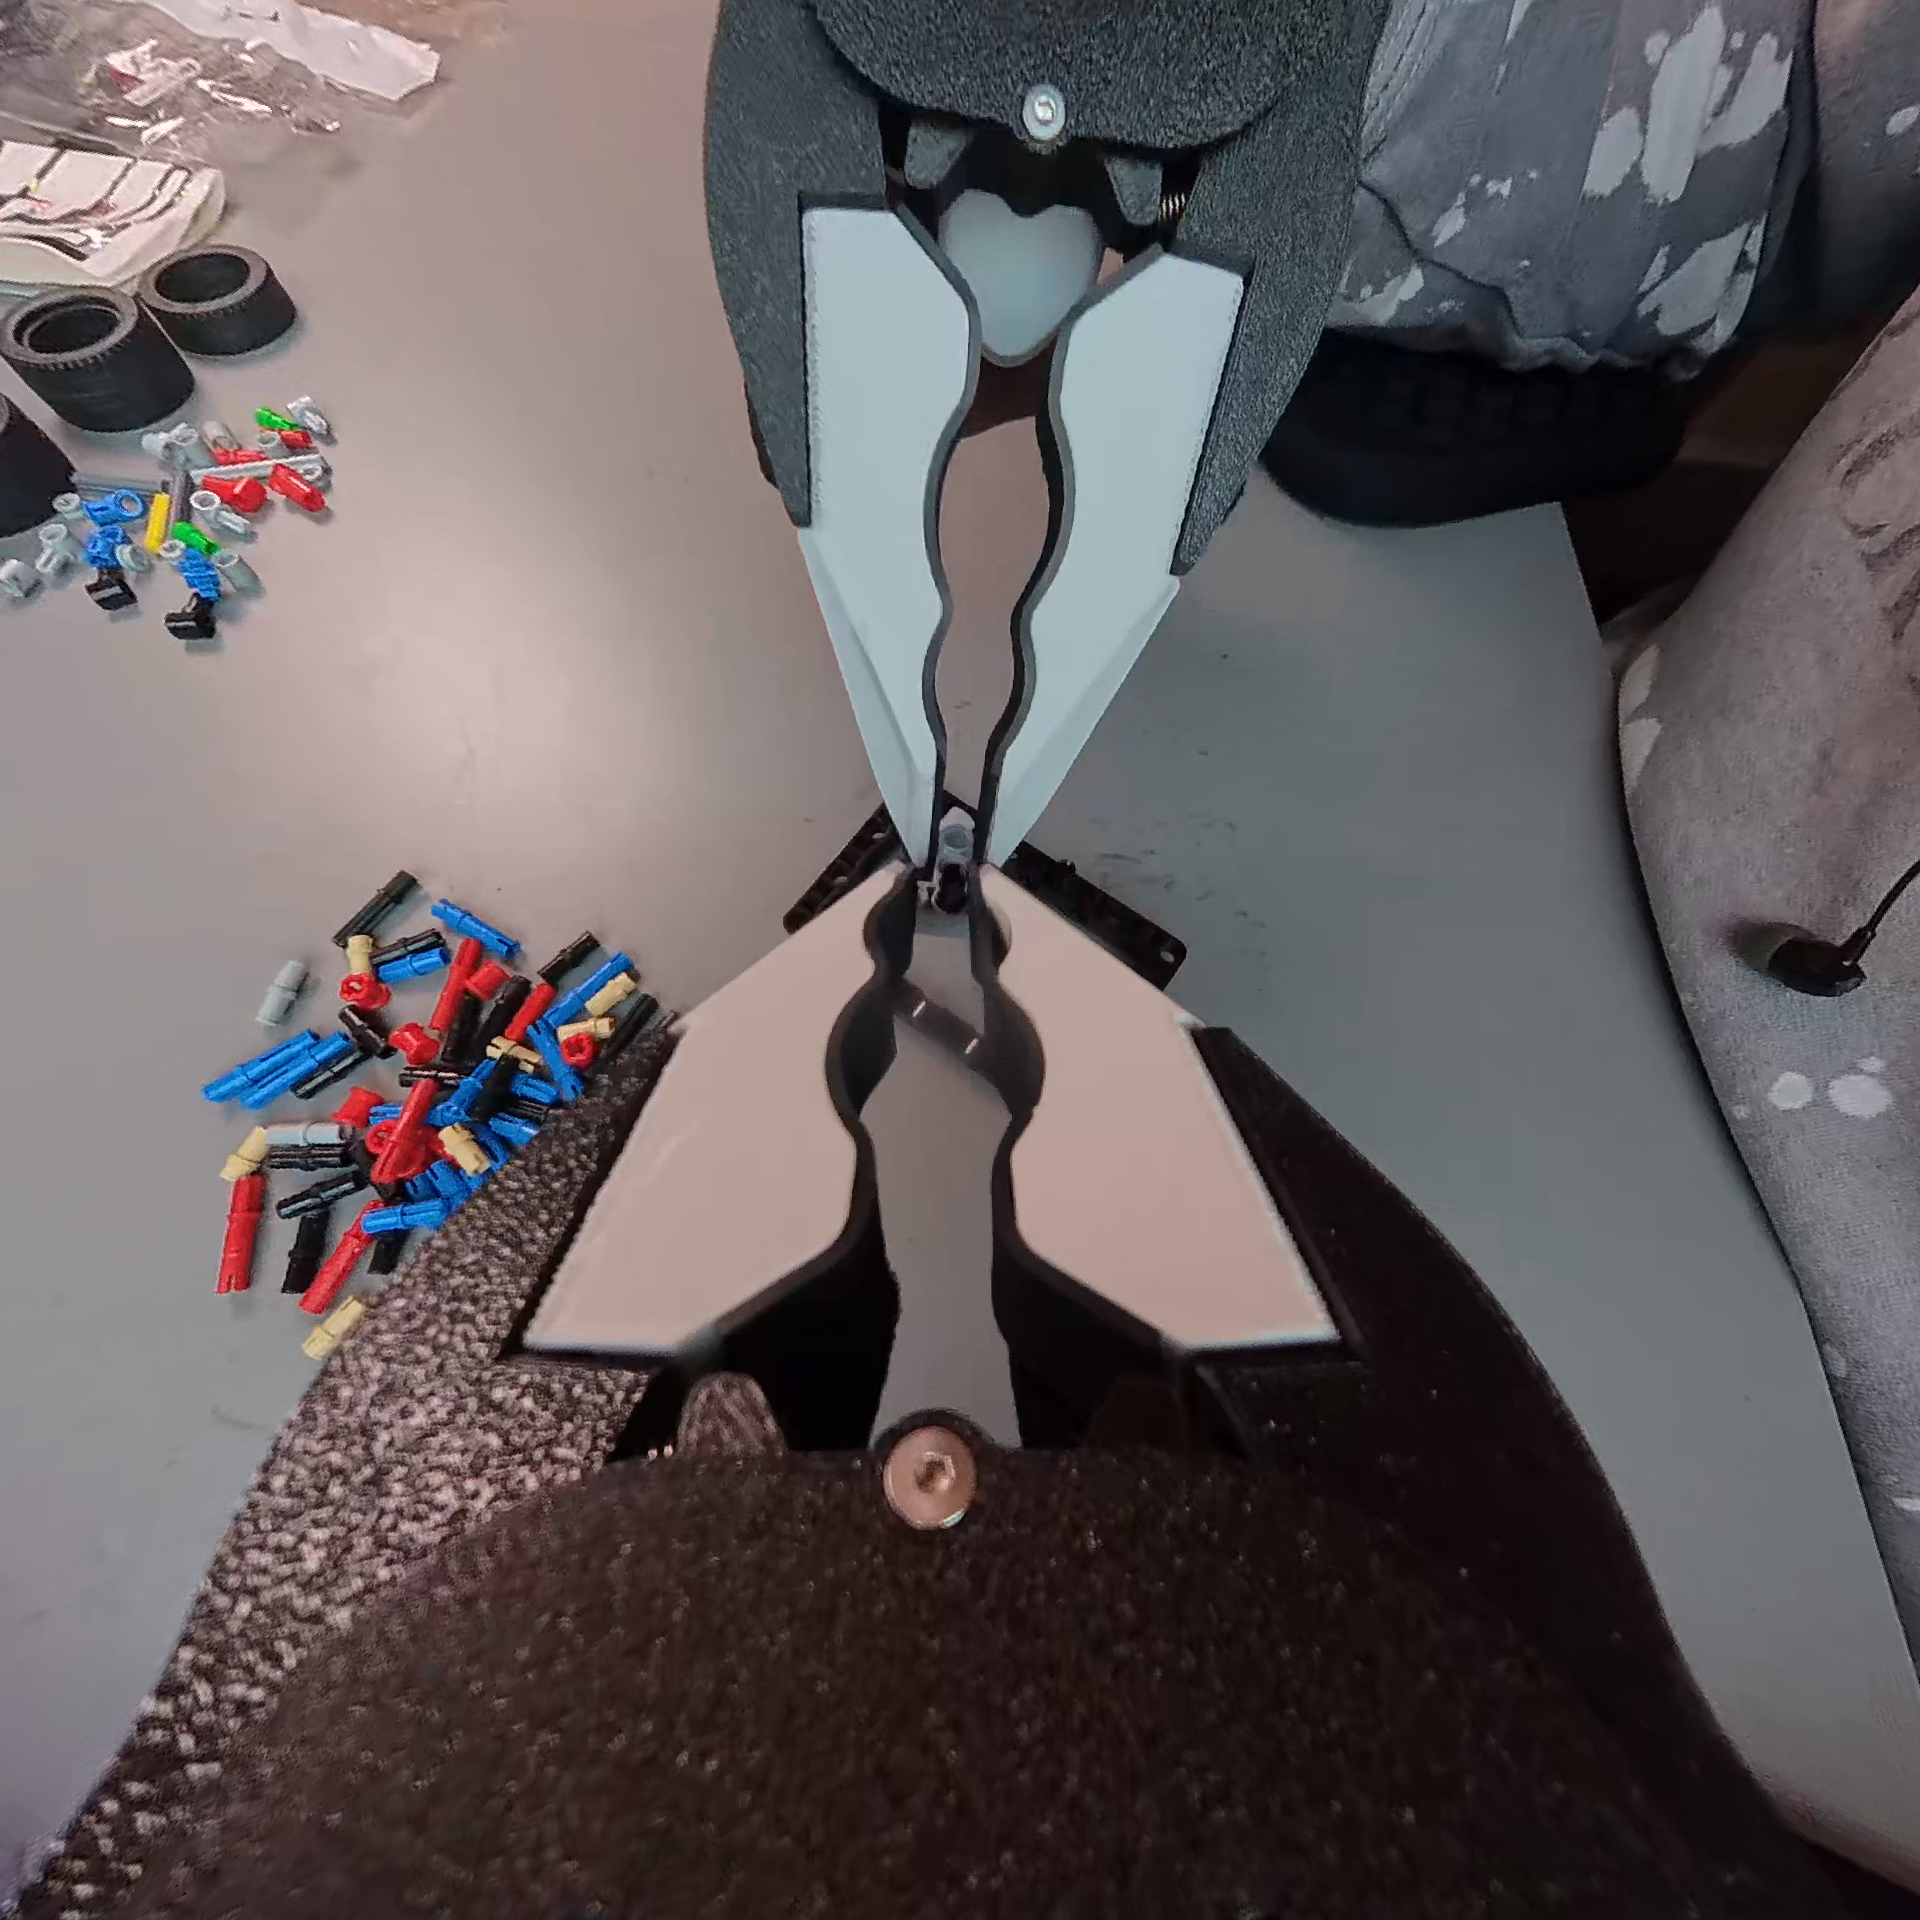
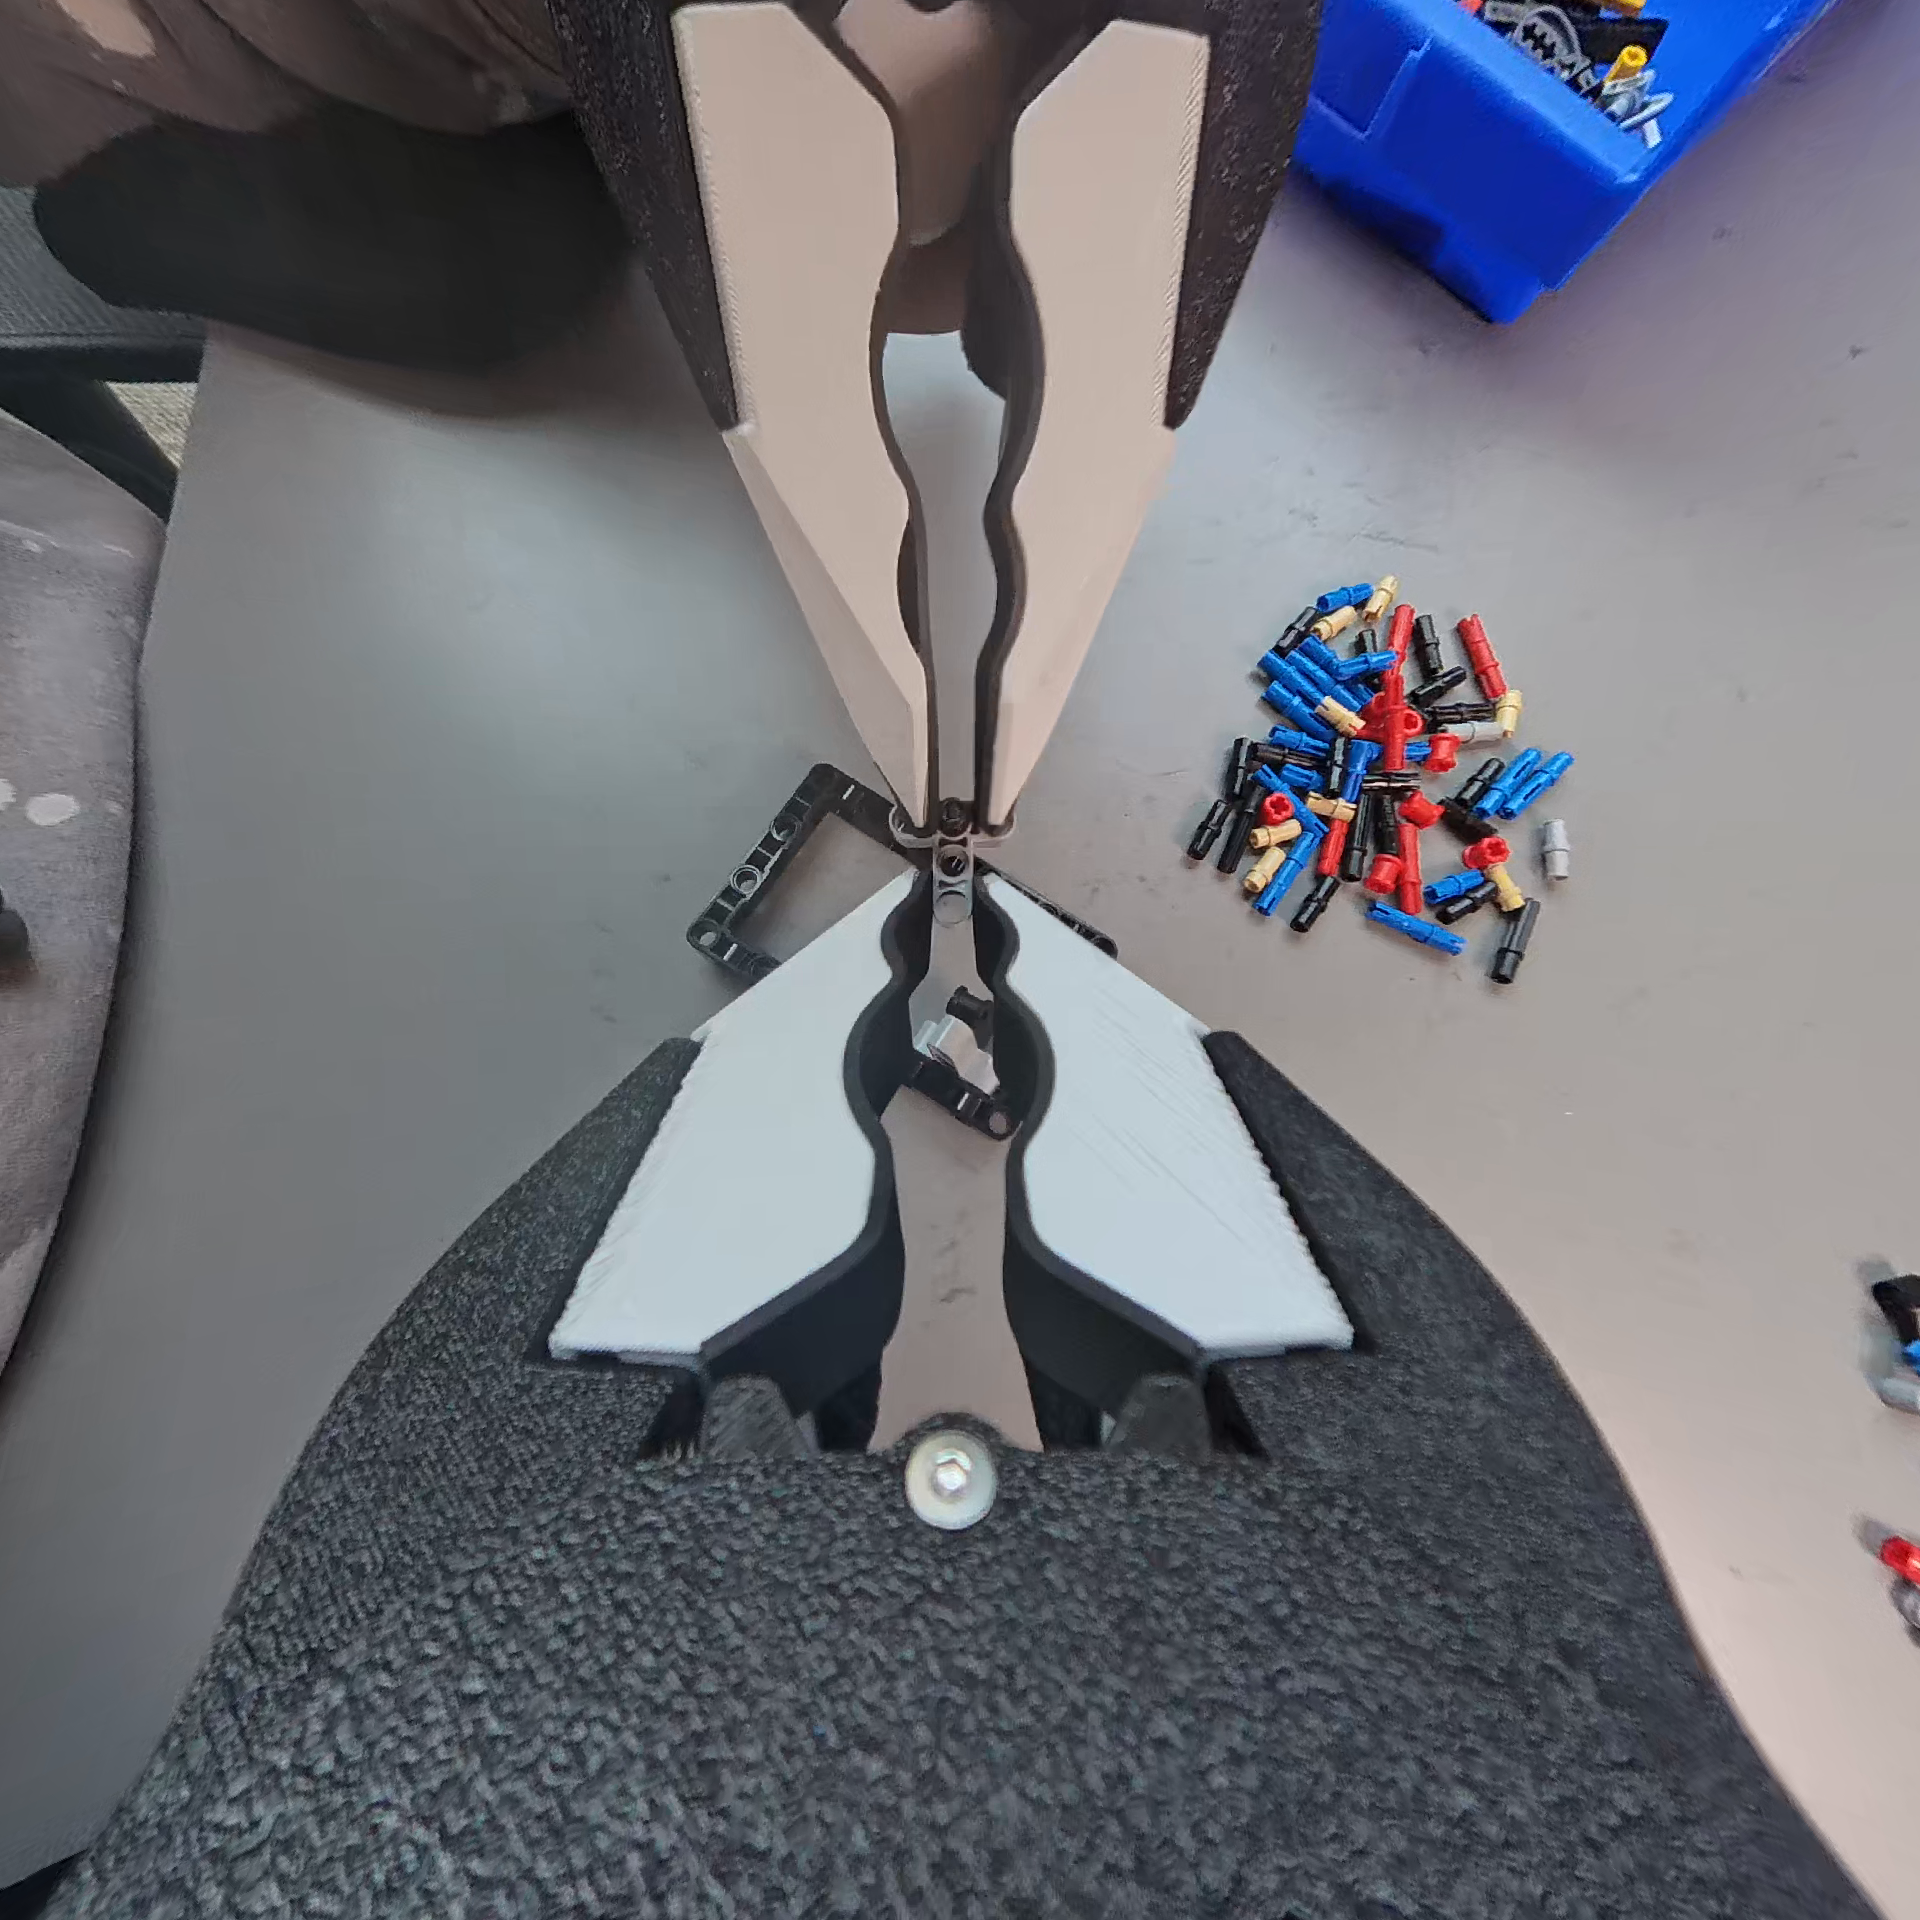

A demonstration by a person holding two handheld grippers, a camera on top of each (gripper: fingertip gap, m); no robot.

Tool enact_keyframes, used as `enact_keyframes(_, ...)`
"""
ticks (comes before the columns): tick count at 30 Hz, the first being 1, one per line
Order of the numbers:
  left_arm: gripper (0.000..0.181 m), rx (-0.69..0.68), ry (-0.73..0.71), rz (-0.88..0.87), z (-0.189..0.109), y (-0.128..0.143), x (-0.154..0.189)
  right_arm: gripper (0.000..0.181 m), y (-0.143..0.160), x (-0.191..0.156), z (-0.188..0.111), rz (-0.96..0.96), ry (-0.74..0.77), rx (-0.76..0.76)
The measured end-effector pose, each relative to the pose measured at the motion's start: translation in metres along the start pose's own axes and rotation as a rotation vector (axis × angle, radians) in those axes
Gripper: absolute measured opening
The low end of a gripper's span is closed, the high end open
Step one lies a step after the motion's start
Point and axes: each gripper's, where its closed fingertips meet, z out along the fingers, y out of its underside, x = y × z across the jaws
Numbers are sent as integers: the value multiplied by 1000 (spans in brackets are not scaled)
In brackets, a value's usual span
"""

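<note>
**Two grippers meet tip to tip over a black frame**

Left wrist view: left gripper (image 1: 943, 883), nearly closed, pinches a small grey-black connector (image 1: 952, 868) above the black frame (image 1: 1091, 914); pin pile (image 1: 436, 1091) lies left of the frame.

Right wrist view: right gripper (image 2: 954, 883) is closed on a short black beam (image 2: 952, 878) touching that connector; blue bin (image 2: 1507, 135) sits far beyond the frame.

I take this for an office or hobby workbench rather than a kitchen or shop floor. I see a plain grey table (image 1: 520, 727) strewn with small plastic building-set pins (image 2: 1382, 769) in blue, red, black and tan, black rubber toy tyres (image 1: 99, 358), opened clear plastic bags (image 1: 260, 52) and a blue parts bin (image 2: 1538, 135) (full of more pieces). A grey upholstered chair (image 1: 1787, 883) sits at the table's edge.
</note>
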Motion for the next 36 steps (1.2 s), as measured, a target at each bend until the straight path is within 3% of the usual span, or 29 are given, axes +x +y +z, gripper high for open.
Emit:
enact_keyframes(3, 5, 12, -16, 14, -1, -3, -1, 7, -8, 2, -9, -6, 1, 58)
enact_keyframes(5, 5, 85, -43, -13, -7, -15, -7, 7, -21, 10, -23, -28, 43, 173)
enact_keyframes(8, 4, 407, 15, -147, -35, -58, -12, 7, -61, 22, -67, 52, 55, 573)
enact_keyframes(10, 4, 572, 53, -234, -52, -75, -18, 11, -71, 29, -88, 104, 67, 734)
enact_keyframes(13, 4, 734, 106, -301, -64, -89, -20, 21, -77, 29, -90, 161, 44, 821)
enact_keyframes(16, 3, 812, 151, -336, -65, -97, -17, 39, -81, 27, -81, 166, 59, 820)
enact_keyframes(19, 4, 821, 175, -340, -58, -100, -12, 38, -89, 22, -81, 138, 71, 834)
enact_keyframes(21, 4, 821, 176, -321, -57, -101, -9, 25, -90, 20, -81, 146, 54, 823)
enact_keyframes(28, 3, 750, 117, -207, -56, -103, -3, 24, -89, 13, -85, 100, 12, 807)
enact_keyframes(29, 3, 763, 107, -200, -60, -104, -4, 24, -87, 15, -90, 90, 16, 817)
enact_keyframes(32, 0, 893, 12, -244, -114, -98, -31, 23, -68, 38, -124, 112, 92, 857)
enact_keyframes(34, 1, 760, -82, -232, -102, -80, -44, 23, -67, 40, -121, 75, 134, 821)
enact_keyframes(36, 2, 527, -218, -264, -65, -50, -68, 24, -66, 43, -106, 84, 147, 778)
